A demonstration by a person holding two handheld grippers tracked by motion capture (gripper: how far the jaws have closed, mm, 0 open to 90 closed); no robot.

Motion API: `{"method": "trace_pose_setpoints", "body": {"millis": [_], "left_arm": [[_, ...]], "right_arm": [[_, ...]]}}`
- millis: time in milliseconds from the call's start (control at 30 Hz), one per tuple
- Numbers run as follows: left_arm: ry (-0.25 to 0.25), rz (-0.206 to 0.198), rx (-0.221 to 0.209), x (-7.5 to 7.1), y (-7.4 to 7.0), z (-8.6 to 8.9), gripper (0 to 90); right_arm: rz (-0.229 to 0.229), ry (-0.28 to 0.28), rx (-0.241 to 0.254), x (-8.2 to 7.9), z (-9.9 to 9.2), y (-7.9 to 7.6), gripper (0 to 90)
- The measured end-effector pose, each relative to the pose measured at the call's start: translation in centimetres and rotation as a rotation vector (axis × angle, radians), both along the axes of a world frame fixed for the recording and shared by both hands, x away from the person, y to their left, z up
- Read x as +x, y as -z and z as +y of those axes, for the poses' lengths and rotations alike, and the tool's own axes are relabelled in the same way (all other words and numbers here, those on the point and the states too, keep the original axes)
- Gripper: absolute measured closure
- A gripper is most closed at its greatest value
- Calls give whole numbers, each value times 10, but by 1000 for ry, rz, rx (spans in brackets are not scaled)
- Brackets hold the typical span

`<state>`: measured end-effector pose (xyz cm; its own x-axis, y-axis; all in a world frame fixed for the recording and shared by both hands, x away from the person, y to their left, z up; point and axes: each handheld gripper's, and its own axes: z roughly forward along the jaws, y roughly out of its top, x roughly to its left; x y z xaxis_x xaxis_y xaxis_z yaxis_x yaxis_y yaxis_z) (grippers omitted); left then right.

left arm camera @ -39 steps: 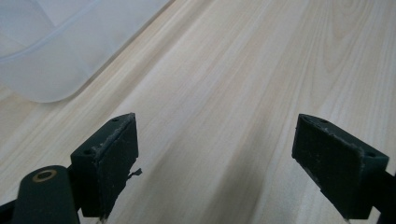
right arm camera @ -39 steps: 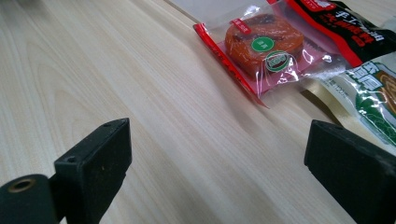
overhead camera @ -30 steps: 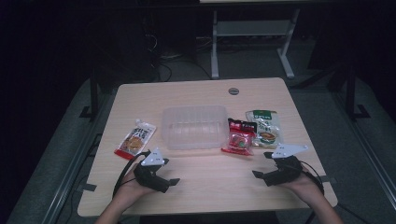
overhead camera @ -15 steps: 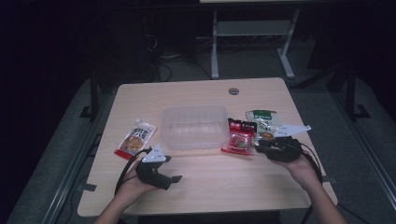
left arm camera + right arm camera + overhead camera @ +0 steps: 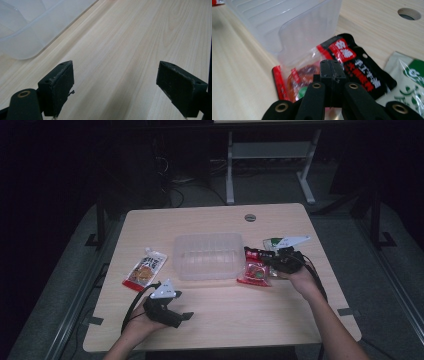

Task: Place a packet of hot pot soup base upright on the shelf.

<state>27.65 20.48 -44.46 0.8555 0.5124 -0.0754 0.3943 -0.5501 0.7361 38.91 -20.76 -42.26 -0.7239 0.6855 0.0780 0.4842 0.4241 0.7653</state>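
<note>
Two grippers are in my hands, and only the right one has changed. A second ago my right gripper (image 5: pixel 270 262) lay at the near right of the pale wooden table (image 5: pixel 240 320) with its jaws wide apart. It has since travelled away from me and to the left, and now sits over the red-and-black clear-windowed plastic snack packet (image 5: pixel 254 270). That packet lies flat on the table, just right of the clear ribbed plastic container (image 5: pixel 207 237). Its jaws have just been closing and now stand pressed together. In the right gripper view their tips meet above the packet's window, with no film visibly caught between them. Whether they have nipped an edge hidden beneath them I cannot tell. The packet has not shifted or lifted. I judge this to be a grasp attempt whose hold is unconfirmed; any lift towards the container should be checked first. The green-and-white plastic packet (image 5: pixel 272 243) lies at the far right of my right gripper, untouched. The orange-and-white plastic packet (image 5: pixel 146 269) remains left of the container. My left gripper (image 5: pixel 182 316) has kept its place at the near left, its jaws wide and empty above bare wood.
</note>
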Motion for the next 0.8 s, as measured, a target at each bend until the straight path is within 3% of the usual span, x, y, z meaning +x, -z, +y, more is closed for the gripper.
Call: {"method": "trace_pose_setpoints", "body": {"millis": [100,300,800], "left_arm": [[-6,2,2,-3,1,2,141],[-10,9,13,-10,2,6,141],[-4,28,7,-11,3,6,141]], "right_arm": [[20,-1,-19,13,7,7,900],[43,-21,-58,20,14,16,900],[87,-88,-101,21,24,24,900]]}}
